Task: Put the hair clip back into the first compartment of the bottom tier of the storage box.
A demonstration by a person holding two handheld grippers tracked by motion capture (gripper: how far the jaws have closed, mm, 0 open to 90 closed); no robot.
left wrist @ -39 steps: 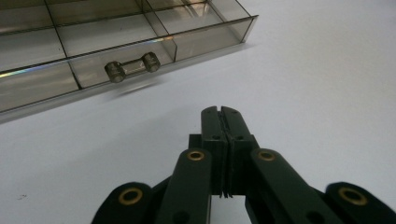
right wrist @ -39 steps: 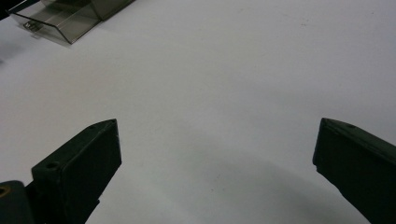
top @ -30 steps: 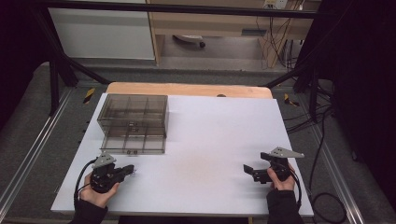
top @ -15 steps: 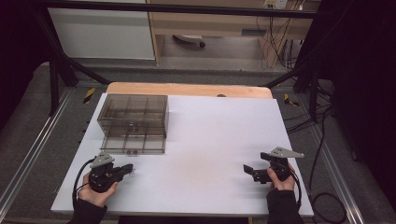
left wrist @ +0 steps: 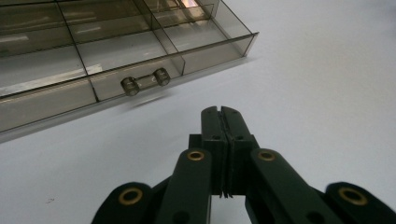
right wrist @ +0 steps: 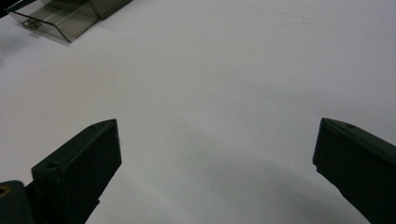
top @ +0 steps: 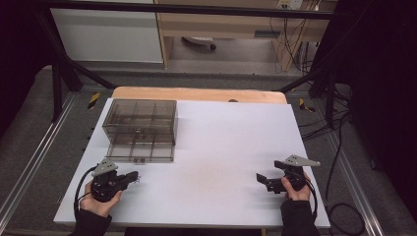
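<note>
Left gripper [top: 132, 178] low over the white worktop [top: 221, 147], fingers pressed together on nothing, smoky clear drawer box [top: 140, 130] with its drawer handle [left wrist: 145, 81] just ahead, right gripper [top: 260, 179] well apart, fingers spread wide, empty

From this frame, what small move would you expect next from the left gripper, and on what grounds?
Probably opening its fingers and easing toward the small clear bar handle. The left gripper is shut on nothing and rests on the white table, pointing at the smoky transparent plastic drawer box, whose bottom drawer is pulled out. The right gripper sits open, far off.
</note>
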